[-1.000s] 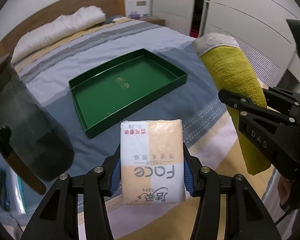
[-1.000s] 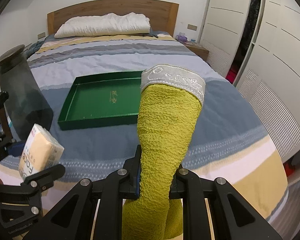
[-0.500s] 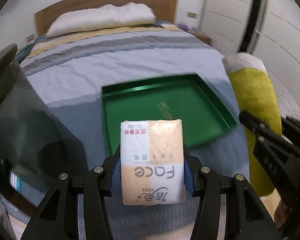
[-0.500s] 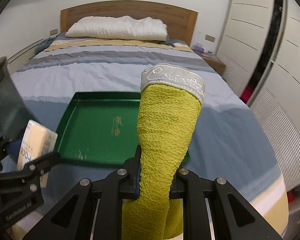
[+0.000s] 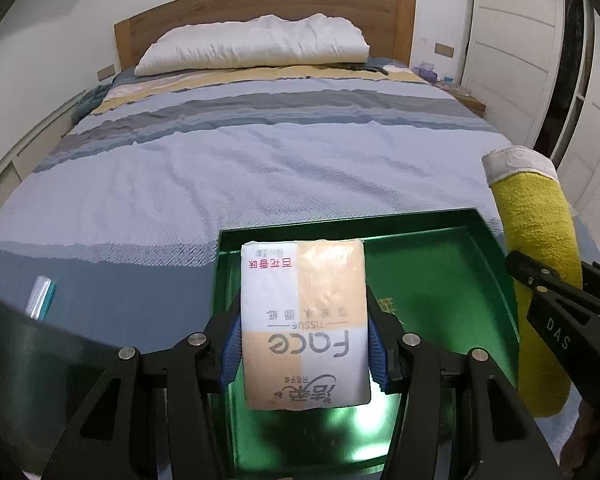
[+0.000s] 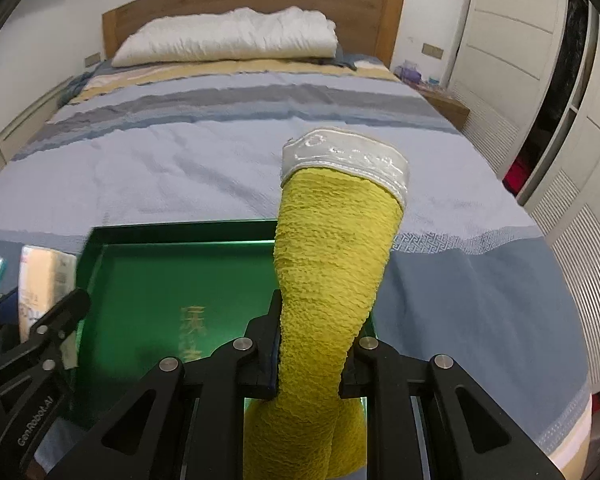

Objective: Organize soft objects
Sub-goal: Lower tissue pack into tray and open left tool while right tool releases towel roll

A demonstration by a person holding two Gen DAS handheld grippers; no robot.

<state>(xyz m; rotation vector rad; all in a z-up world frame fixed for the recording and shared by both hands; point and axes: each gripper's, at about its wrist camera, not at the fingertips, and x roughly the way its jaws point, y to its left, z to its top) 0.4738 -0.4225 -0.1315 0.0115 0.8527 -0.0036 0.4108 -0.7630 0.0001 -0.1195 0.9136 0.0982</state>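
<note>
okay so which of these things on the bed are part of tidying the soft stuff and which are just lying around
Part of the job:
- tissue pack, in the left hand-held gripper
- yellow towel, in the right hand-held gripper
- green tray

Just lying about:
- white pillow
- small plastic packet

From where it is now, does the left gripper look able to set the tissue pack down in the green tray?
Probably yes. The left gripper holds the tissue pack over the green tray, whose floor looks bare.

1 tissue pack (image 5: 304,320), 1 rolled yellow towel (image 6: 332,264), 1 green tray (image 5: 452,280), 2 grippers: left (image 5: 305,346) and right (image 6: 309,354). 1 bed (image 5: 260,152) w/ 1 white pillow (image 5: 256,46), 1 wooden headboard (image 5: 260,10). 1 small clear packet (image 5: 41,296) near the bed's left edge.
</note>
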